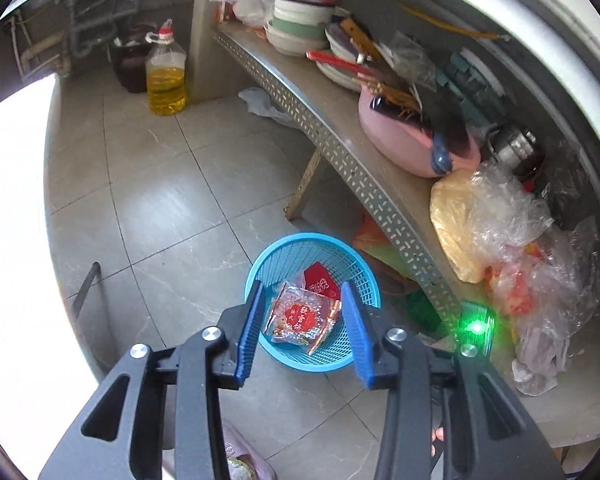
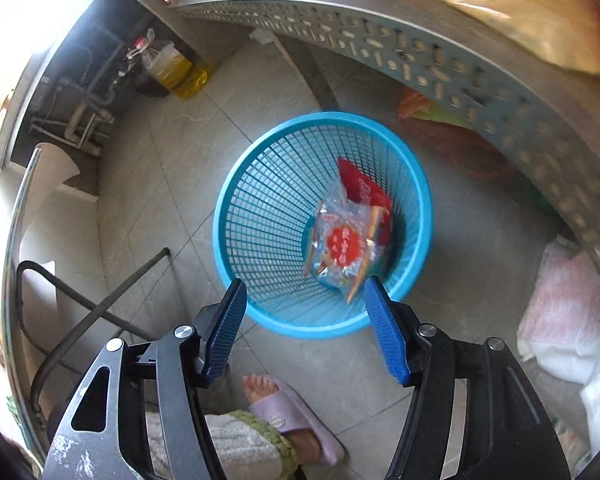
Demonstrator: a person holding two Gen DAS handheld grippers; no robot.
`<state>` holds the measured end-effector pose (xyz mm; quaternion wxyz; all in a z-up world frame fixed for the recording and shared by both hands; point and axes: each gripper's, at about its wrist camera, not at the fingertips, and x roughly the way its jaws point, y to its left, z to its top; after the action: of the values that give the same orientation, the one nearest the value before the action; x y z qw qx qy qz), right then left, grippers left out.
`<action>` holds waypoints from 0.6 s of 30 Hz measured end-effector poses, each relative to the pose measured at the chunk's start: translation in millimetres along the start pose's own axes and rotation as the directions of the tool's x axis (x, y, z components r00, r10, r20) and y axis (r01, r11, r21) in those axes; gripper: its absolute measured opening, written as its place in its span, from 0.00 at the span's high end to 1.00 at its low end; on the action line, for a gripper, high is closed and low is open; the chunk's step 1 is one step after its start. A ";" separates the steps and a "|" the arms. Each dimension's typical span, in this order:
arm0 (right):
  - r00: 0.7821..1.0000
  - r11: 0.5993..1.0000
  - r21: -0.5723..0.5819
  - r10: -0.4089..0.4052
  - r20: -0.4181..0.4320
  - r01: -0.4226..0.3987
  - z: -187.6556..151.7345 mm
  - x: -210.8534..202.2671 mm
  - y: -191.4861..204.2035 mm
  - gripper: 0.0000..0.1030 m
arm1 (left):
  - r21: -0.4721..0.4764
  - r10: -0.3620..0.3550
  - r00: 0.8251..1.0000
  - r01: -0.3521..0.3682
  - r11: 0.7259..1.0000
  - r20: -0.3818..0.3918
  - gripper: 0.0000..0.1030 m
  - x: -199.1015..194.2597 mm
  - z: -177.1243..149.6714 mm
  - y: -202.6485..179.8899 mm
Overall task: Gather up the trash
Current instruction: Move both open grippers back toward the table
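Left tongs (image 1: 302, 304) and right tongs (image 2: 305, 295), each with ribbed blue pads on black arms, stood parted and empty above a round blue mesh basket (image 1: 358, 266) on the grey tiled floor (image 1: 172, 184). Nothing lay between either pair of pads. Below the right tongs, a foot in a lilac slipper (image 2: 296, 416) rested on the tiles, just beside the basket.

Inside the basket lay the trash: a crinkled clear wrapper (image 1: 302, 318) printed with a red emblem, resting on the lattice bottom, and a flat red packet (image 1: 320, 282) leaning against the far wall behind it.

Just beyond the basket ran a low shelf (image 1: 340, 92) edged with a perforated metal strip. On it sat crumpled clear plastic bags (image 1: 512, 208), a pink tub (image 1: 404, 144), chopsticks and stacked round bowls (image 1: 300, 24).

Farther off, on the floor by the wall, a clear plastic jug (image 1: 166, 80) of yellow oil stood beside a dark jar, with grey pipes (image 1: 80, 36) behind them.
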<state>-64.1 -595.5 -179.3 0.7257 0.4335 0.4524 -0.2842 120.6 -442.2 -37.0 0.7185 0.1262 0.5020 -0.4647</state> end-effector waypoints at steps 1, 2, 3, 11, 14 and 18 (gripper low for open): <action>1.000 1.000 0.004 0.004 0.004 -0.004 -3.7 -4.9 -0.7 0.43 | 0.002 -0.003 1.000 0.003 1.000 0.013 0.59 -8.5 -1.2 0.4; 1.000 1.000 0.005 0.007 0.008 -0.007 -3.9 -7.5 -0.6 0.42 | 0.003 -0.004 1.000 0.004 1.000 0.023 0.58 -15.4 -2.8 0.5; 1.000 1.000 0.005 0.010 0.012 -0.010 -7.9 -12.7 -2.3 0.42 | 0.005 -0.006 0.999 0.006 1.000 0.033 0.56 -24.1 -5.1 0.6; 0.995 0.993 -0.114 0.039 0.093 -0.028 -18.9 -61.0 39.6 0.30 | 0.036 -0.042 0.986 0.036 0.999 0.161 0.35 -98.0 -34.5 4.6; 0.988 0.981 -0.196 0.044 0.148 -0.015 -20.2 -84.8 69.2 0.20 | 0.037 -0.038 0.980 0.032 0.999 0.196 0.29 -121.8 -46.3 12.5; 0.972 0.953 -0.301 0.027 0.235 0.046 -30.4 -115.7 106.4 0.08 | 0.012 -0.008 0.965 0.005 1.000 0.261 0.14 -155.2 -65.8 27.5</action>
<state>-40.6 -517.0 -41.8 0.8309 0.2774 0.4034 -0.2643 92.8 -300.9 54.7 0.7761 0.0661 0.4009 -0.4823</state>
